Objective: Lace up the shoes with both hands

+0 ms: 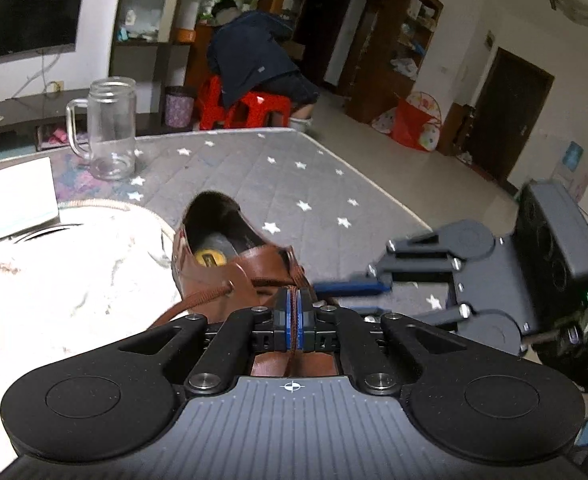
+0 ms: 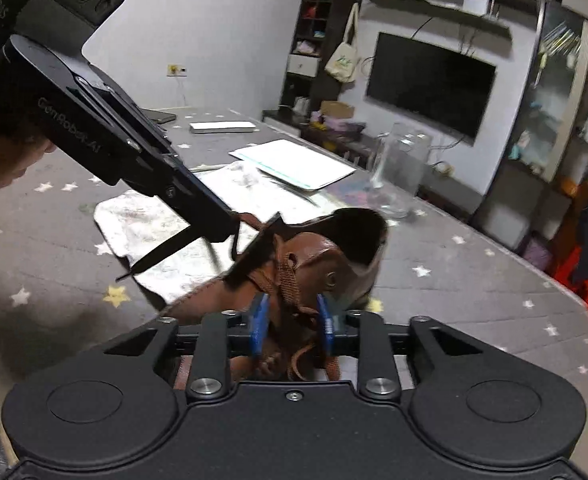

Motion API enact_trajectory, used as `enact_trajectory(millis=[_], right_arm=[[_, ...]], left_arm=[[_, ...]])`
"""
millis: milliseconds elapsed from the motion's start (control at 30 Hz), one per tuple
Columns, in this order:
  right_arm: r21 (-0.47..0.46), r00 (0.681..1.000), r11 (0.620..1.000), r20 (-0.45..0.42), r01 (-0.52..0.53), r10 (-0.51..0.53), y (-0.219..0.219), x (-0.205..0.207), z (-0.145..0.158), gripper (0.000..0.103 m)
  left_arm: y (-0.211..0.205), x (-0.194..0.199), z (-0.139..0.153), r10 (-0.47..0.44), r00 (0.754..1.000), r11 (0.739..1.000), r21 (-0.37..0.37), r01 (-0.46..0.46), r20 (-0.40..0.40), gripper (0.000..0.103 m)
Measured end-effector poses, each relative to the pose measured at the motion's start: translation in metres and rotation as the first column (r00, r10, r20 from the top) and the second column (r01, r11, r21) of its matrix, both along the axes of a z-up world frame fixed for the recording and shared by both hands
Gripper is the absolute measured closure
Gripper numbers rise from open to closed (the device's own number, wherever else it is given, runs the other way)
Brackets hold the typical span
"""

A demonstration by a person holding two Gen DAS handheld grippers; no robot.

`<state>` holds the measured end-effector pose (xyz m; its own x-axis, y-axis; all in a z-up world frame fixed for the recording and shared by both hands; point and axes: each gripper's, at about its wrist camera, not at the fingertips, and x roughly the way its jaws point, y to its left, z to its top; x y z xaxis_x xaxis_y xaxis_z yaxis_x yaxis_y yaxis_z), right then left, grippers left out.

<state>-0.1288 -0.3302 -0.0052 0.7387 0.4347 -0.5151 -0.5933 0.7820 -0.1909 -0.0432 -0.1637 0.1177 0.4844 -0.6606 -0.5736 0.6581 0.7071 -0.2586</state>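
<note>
A brown leather shoe (image 1: 230, 256) stands on the grey star-patterned table cover, its opening facing away; it also shows in the right wrist view (image 2: 326, 264). My left gripper (image 1: 293, 312) is shut on a brown lace (image 1: 202, 300) right above the shoe's tongue. In the right wrist view the left gripper (image 2: 230, 232) reaches down to the shoe from the upper left. My right gripper (image 2: 292, 322) is open, its blue pads (image 2: 260, 320) on either side of the laces (image 2: 290, 284) over the eyelets. In the left wrist view the right gripper (image 1: 350, 298) comes in from the right, beside the shoe.
A glass mug (image 1: 110, 128) stands at the far left of the table (image 1: 318, 184). A white cloth (image 1: 66, 272) lies left of the shoe, with papers (image 2: 294, 162) beyond it. A person sits on a red stool (image 1: 246, 108) behind the table.
</note>
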Motion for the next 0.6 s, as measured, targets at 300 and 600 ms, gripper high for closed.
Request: enact_trajectory(millis=[300,600], right_arm=[[-0.052,0.995,0.996,-0.054,0.077,-0.080,-0.022,-0.012,-0.019,0.101],[-0.034,0.995,0.996,0.048,0.083,-0.082,-0.020,-0.031,-0.007,0.075]], left_arm=[[0.005,-0.002,0.016,0.032,0.998,0.994,-0.107,-0.027,0.050,0.101],[-0.001,-0.001,0.019,0.015,0.999,0.995,-0.098,-0.010,0.048,0.101]])
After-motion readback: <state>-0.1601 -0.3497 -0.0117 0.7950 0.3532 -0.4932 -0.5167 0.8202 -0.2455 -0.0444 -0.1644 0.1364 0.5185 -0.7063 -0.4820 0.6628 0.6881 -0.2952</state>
